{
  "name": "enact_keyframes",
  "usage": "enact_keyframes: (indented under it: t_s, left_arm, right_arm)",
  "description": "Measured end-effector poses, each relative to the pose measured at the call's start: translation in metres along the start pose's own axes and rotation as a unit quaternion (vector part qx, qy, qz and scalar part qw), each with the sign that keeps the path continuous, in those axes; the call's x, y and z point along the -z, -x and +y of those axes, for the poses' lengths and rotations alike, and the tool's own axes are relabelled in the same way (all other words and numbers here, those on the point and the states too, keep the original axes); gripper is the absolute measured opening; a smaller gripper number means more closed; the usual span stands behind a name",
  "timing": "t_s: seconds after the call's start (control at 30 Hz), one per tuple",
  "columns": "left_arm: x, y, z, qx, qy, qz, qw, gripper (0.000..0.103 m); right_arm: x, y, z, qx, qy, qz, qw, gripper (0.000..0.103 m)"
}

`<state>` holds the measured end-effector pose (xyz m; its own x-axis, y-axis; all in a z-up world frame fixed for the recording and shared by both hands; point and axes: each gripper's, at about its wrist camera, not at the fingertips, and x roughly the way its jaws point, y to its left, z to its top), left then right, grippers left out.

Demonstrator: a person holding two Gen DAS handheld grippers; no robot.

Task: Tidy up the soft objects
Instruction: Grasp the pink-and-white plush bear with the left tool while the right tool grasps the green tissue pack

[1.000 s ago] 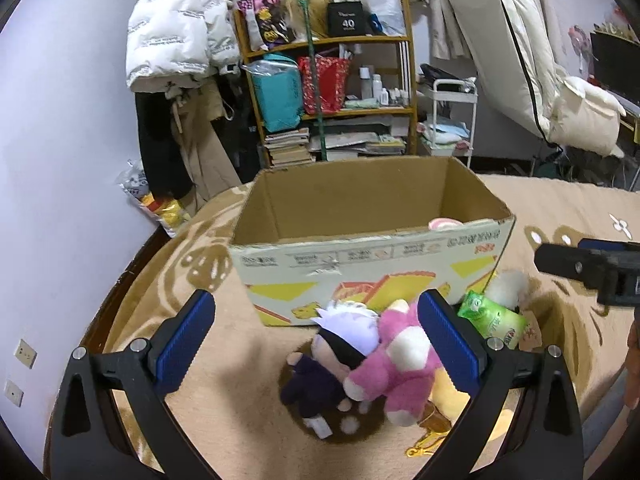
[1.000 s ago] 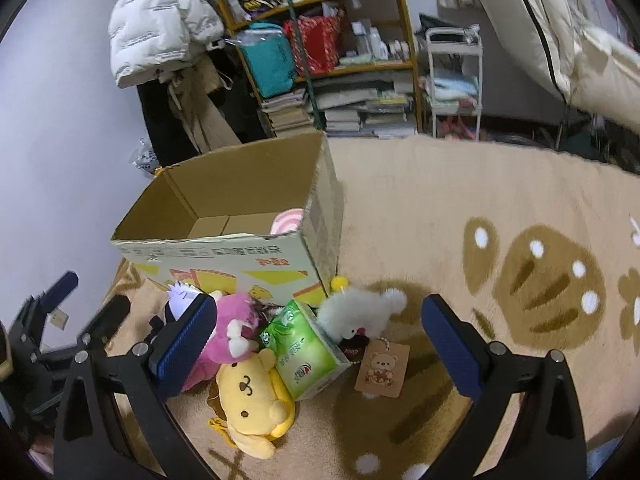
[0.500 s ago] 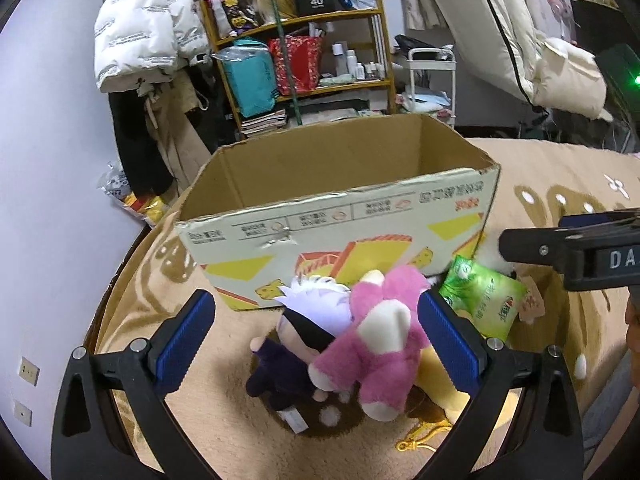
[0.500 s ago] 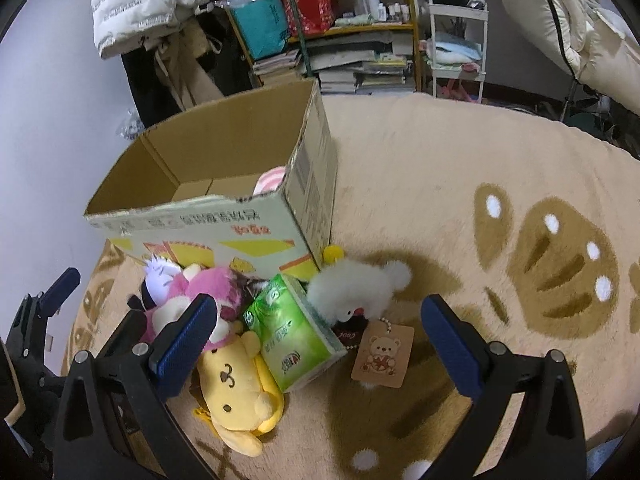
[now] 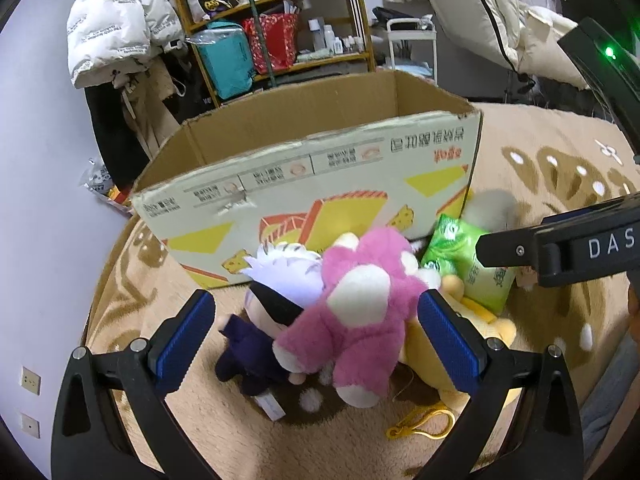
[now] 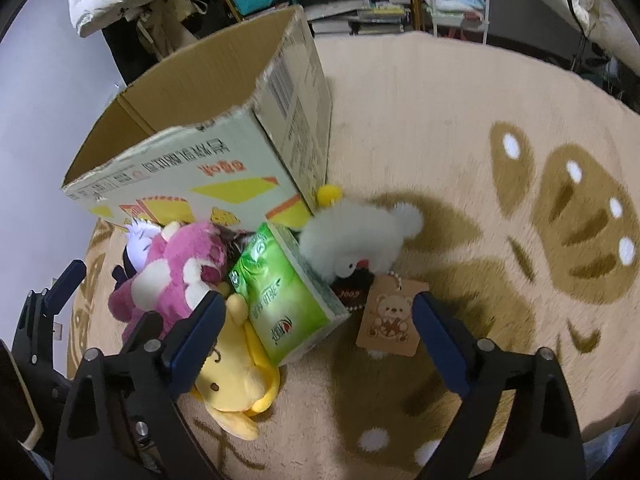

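Observation:
A pile of soft toys lies on the rug before an open cardboard box (image 5: pixel 304 168) (image 6: pixel 208 160). A pink plush (image 5: pixel 360 304) (image 6: pixel 172 272) lies over a white-haired doll in dark clothes (image 5: pixel 272 308). Beside them are a yellow plush (image 6: pixel 236 376), a green tissue pack (image 6: pixel 280 296) (image 5: pixel 468 264) and a white bird plush (image 6: pixel 356 236) with a bear tag (image 6: pixel 390 322). My left gripper (image 5: pixel 316 340) is open around the pink plush and doll. My right gripper (image 6: pixel 316 336) is open above the tissue pack and tag.
The beige patterned rug (image 6: pixel 460 128) stretches to the right. Behind the box stand a cluttered shelf (image 5: pixel 280 28), hanging jackets (image 5: pixel 116 20) and a white trolley (image 5: pixel 412 40). The right gripper's body (image 5: pixel 568 248) shows at the right of the left wrist view.
Both grippers have moved down and forward toward the toy pile. The left one's open fingers now flank the pink plush and doll. Nothing has been grasped.

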<state>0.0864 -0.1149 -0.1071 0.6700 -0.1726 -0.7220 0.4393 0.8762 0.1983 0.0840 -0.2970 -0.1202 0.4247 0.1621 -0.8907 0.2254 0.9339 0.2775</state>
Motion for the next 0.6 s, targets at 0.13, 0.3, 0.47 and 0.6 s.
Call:
enact_keyframes:
  t_s: [0.13,0.3,0.47,0.6]
  left_arm:
    - [0.002,-0.006,-0.003,0.001,-0.006,0.011,0.9999,0.100]
    - [0.004,-0.012,-0.004,0.003,-0.005,0.022,0.9997,0.100]
    - [0.004,-0.015,-0.005,0.004,-0.004,0.025,0.9997,0.100]
    - [0.004,-0.017,-0.006,0.005,-0.009,0.025,0.9996,0.099]
  right_arm:
    - [0.002,-0.004,0.001,-0.002,0.002,0.011,1.000,0.096]
    - [0.002,-0.009,0.003,-0.004,0.005,0.022,1.000,0.096]
    - [0.003,-0.014,0.004,-0.005,0.005,0.027,1.000,0.096]
    - [0.003,-0.015,0.005,-0.004,0.011,0.030,0.999,0.096]
